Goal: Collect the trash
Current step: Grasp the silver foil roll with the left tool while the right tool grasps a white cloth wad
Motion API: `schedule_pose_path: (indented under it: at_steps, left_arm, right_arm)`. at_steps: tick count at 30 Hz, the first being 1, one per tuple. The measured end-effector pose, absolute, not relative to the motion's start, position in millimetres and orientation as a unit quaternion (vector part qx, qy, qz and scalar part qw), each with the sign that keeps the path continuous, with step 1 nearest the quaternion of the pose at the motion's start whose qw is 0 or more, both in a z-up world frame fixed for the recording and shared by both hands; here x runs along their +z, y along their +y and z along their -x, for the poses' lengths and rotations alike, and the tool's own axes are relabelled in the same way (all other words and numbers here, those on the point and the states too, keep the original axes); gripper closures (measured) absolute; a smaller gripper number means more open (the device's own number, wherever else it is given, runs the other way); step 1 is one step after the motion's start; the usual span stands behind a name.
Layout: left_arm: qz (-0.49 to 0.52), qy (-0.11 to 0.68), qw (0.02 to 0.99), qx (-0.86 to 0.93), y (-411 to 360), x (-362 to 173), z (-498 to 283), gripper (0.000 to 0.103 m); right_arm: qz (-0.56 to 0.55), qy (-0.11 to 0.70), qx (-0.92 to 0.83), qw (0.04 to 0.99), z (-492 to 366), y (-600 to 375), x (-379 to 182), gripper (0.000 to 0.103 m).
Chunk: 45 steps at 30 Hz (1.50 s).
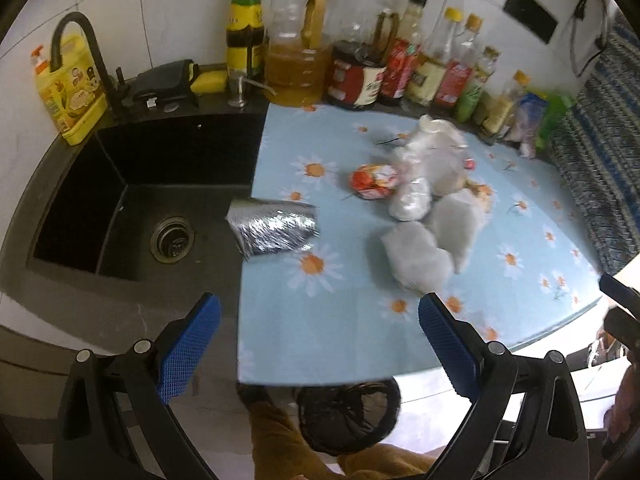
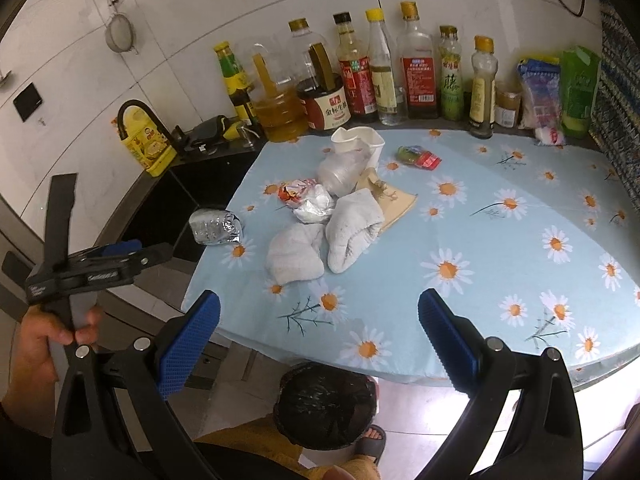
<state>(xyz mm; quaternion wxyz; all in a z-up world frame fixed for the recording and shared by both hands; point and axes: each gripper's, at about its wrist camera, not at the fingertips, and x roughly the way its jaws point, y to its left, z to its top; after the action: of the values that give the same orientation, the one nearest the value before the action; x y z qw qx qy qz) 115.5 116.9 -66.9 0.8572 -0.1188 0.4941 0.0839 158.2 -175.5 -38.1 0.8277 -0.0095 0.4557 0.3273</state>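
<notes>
Now poised over the counter edge, nothing picked up yet.

Held back short of the daisy-print cloth [image 2: 460,216], with left gripper [image 1: 319,316] and right gripper [image 2: 319,312] both spread wide and empty, probably to size up the litter before reaching. Heaped mid-cloth: 2 white crumpled wads [image 2: 320,240], a crushed clear plastic cup [image 2: 342,172], a white paper cup [image 2: 358,140], a red snack wrapper [image 2: 294,192] and a tan paper scrap [image 2: 394,204]. Off the cloth's sink-side edge, a crumpled foil packet [image 1: 274,230], partly overhanging the sink [image 1: 120,208]. Below the cloth's near edge, on the floor, a black-lined bin [image 2: 326,408], set there likely so drops fall straight in. Behind the cloth, bottles along the wall [image 2: 416,64], seemingly pantry stock, not trash.
</notes>
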Motion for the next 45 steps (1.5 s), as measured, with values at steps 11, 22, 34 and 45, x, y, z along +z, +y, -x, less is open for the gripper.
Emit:
schedule_pose_path:
  at_steps: [11, 22, 34, 45]
  left_arm:
    - [0.12, 0.546, 0.822, 0.107, 166, -122, -181, 0.007]
    - [0.1, 0.567, 0.811, 0.102, 179, -147, -214, 0.007]
    - [0.074, 0.561, 0.82, 0.083, 179, -155, -227, 0.019]
    - [0.077, 0.541, 0.835, 0.063, 179, -145, -226, 0.026]
  right_arm:
    - [-0.002, 0.496, 0.308, 0.812, -194, -144, -77, 0.005]
    - [-0.011, 0.52, 0.345, 0.781, -213, -98, -107, 0.006]
    - [-0.002, 0.539, 0.37, 0.757, -237, -56, -139, 0.023]
    - [0.027, 0.56, 0.348, 0.751, -250, -40, -167, 0.052]
